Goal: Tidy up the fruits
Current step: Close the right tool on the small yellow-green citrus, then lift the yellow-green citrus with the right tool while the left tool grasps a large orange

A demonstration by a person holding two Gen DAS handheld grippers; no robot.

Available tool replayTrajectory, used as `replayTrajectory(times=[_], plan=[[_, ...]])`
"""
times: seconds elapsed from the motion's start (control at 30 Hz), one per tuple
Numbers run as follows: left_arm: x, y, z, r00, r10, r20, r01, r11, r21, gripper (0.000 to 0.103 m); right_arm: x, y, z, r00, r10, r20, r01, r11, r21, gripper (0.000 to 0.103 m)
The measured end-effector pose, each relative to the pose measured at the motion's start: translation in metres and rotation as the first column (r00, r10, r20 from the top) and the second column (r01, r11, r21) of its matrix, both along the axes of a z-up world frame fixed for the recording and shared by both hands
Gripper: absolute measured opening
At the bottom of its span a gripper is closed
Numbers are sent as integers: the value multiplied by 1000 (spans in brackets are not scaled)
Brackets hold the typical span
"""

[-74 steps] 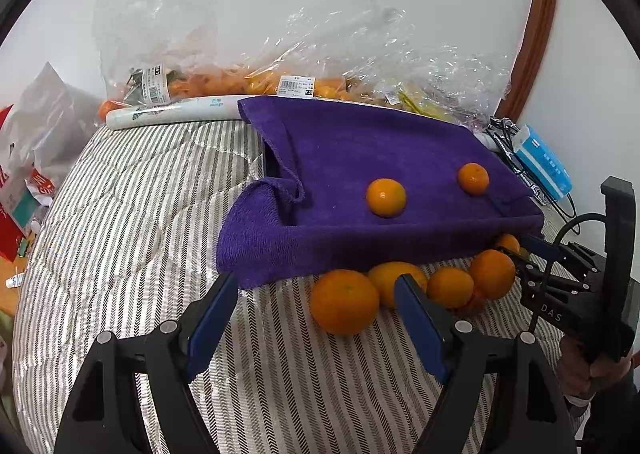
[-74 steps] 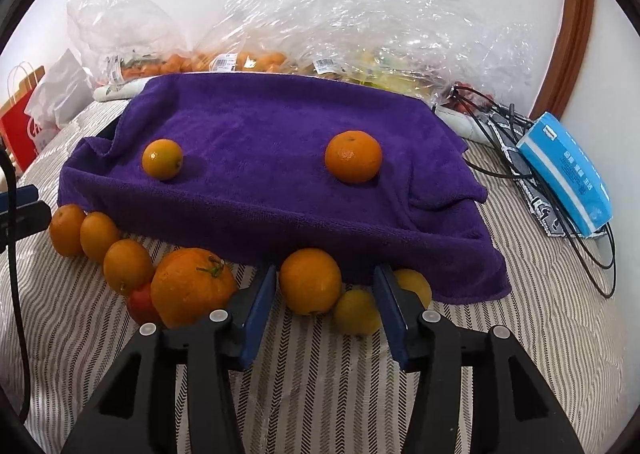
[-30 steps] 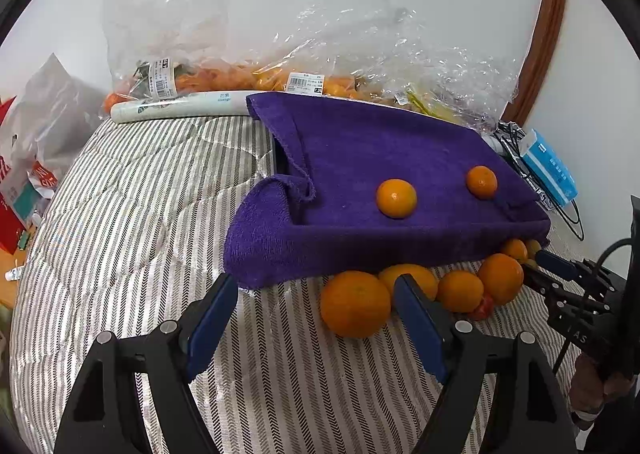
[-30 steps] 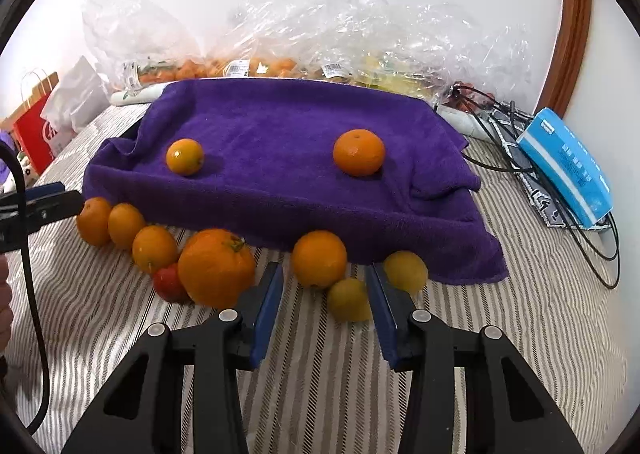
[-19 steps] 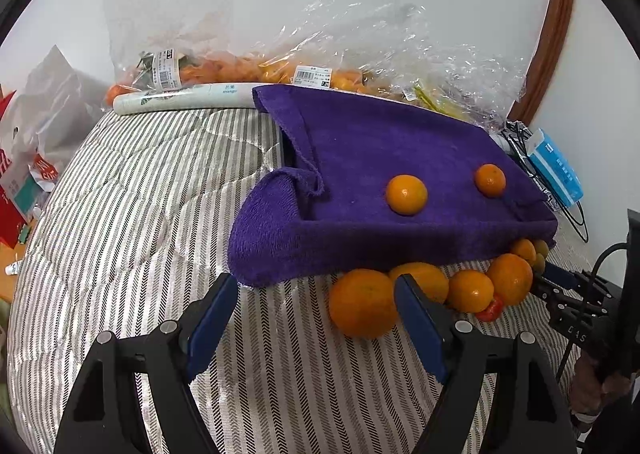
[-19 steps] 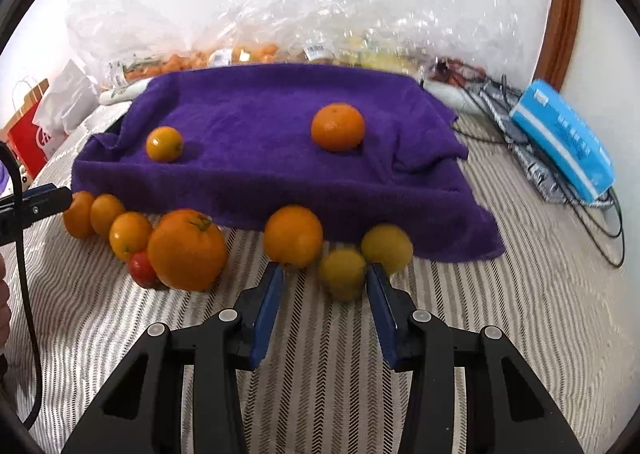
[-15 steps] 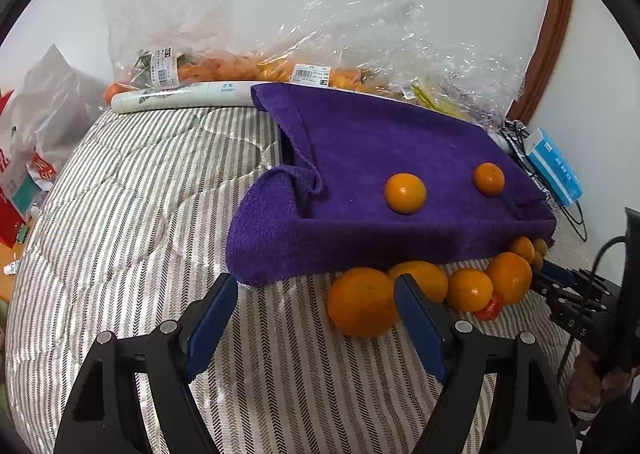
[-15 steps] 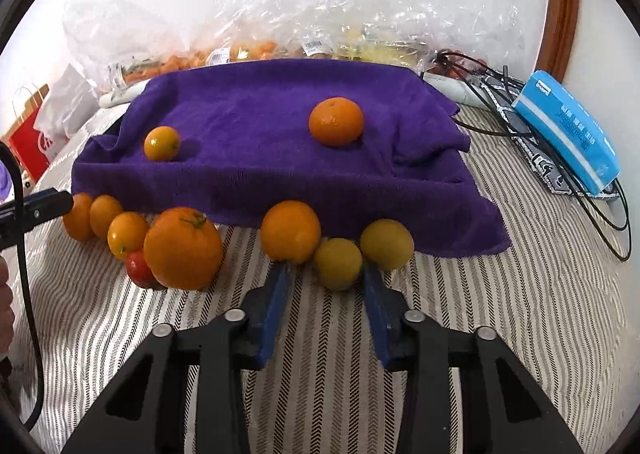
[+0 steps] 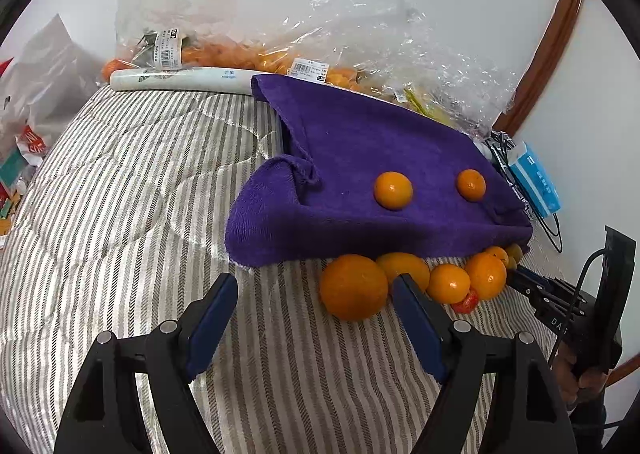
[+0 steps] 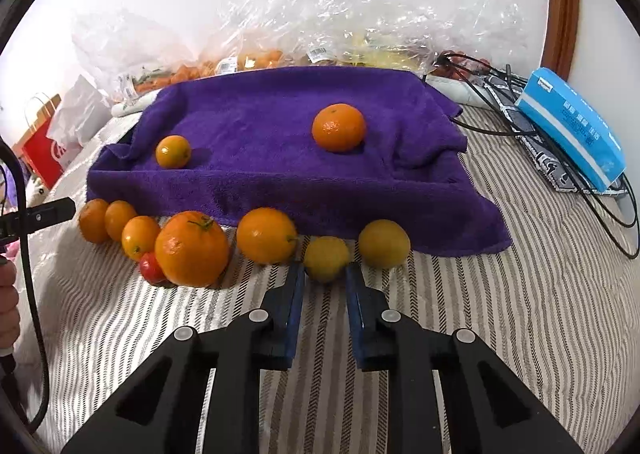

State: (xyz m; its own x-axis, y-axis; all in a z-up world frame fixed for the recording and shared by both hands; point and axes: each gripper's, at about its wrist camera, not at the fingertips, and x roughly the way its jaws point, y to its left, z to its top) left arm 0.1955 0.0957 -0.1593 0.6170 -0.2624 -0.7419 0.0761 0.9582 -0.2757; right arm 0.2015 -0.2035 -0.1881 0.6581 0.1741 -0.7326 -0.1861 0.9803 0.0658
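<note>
A purple towel (image 9: 360, 142) (image 10: 280, 114) covers a raised base on the striped quilt, with two oranges (image 10: 173, 151) (image 10: 339, 127) on top. A row of oranges, a small red fruit (image 10: 151, 267) and yellow fruits lies along its front edge. My right gripper (image 10: 325, 274) has its jaws closing tight on a small yellow fruit (image 10: 326, 256), a pad against each side. My left gripper (image 9: 314, 286) is open and low over the quilt. The large orange (image 9: 354, 286) lies just beyond its tips, near the right finger (image 9: 412, 302), untouched.
Clear plastic bags of produce (image 9: 280, 54) and a white roll (image 9: 184, 78) line the wall behind the towel. A blue box (image 10: 572, 130) and black cables (image 10: 500, 94) lie at the right. Bags (image 10: 40, 150) stand off the left edge. Bare striped quilt (image 9: 120, 194) spreads to the left.
The right gripper's jaws narrowed and edged forward until they closed around the small yellow fruit. The left gripper stayed open and hardly moved.
</note>
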Motion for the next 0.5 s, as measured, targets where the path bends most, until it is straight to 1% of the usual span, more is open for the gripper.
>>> replayTrajectory(times=[0.23, 0.3, 0.37, 0.5], plan=[[-7, -4, 2, 1000, 2, -7, -1, 1000, 20, 78, 3, 0, 1, 1000, -13, 1, 13, 1000, 16, 21], [-8, -5, 2, 1000, 2, -9, -2, 1000, 25, 78, 6, 1, 0, 1000, -19, -3, 19, 1000, 10, 23], [-9, -5, 2, 1000, -1, -7, 1, 1000, 27, 78, 11, 1, -2, 1000, -27, -13, 27, 1000, 8, 29], [-9, -7, 2, 1000, -12, -8, 13, 1000, 28, 78, 19, 3, -4, 999, -31, -24, 31, 999, 27, 30]])
